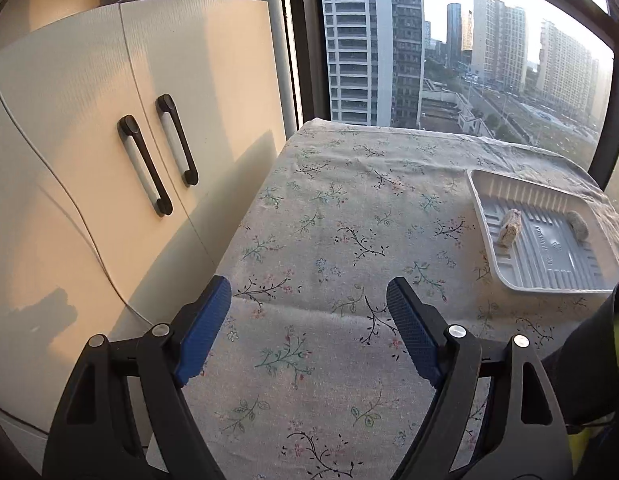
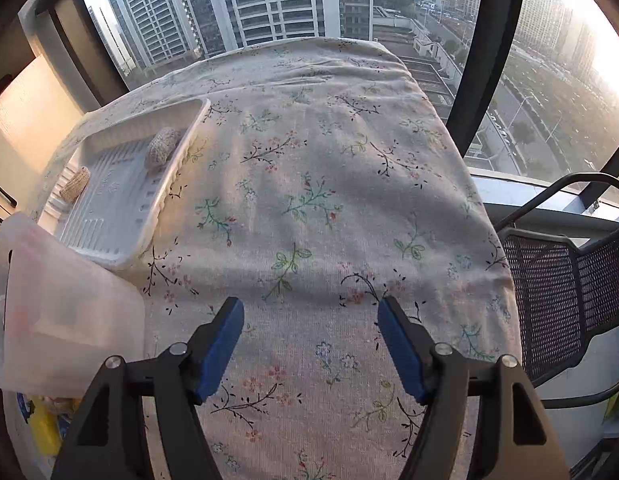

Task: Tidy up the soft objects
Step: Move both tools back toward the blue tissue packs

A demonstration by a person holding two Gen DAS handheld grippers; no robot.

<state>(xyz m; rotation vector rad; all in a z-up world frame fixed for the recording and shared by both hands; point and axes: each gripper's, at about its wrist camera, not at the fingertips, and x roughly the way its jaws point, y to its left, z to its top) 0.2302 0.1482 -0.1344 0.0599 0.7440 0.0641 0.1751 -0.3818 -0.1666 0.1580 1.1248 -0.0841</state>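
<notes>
Soft woven lumps, two of them, sit inside a white tray (image 1: 545, 256) on a table with a flowery cloth (image 1: 329, 220). In the left wrist view the tray is at about 3 o'clock. One lump, the tan roll (image 1: 509, 227), stands near the tray's left wall. The other, the round gray puff (image 1: 577, 225), rests by the far right wall. The two are apart and do not touch.

In the right wrist view the tray is at about 10 o'clock. The puff (image 2: 163, 146) is by the far right wall, and the roll (image 2: 75, 184) is at the left side.

The left tongs (image 1: 309, 300) are wide open, with nothing between the blue pads (image 1: 205, 336). They hang over bare cloth. The right tongs (image 2: 311, 320) are wide open too, and hold nothing.

A white cupboard (image 1: 109, 140) with two dark handles stands at 9 o'clock in the left view. A cloudy plastic box (image 2: 65, 312) sits at 8 o'clock in the right view, just beside the tray's near end. A black mesh chair (image 2: 565, 292) is at 3 o'clock there. Tall buildings show through the window (image 1: 365, 40).
</notes>
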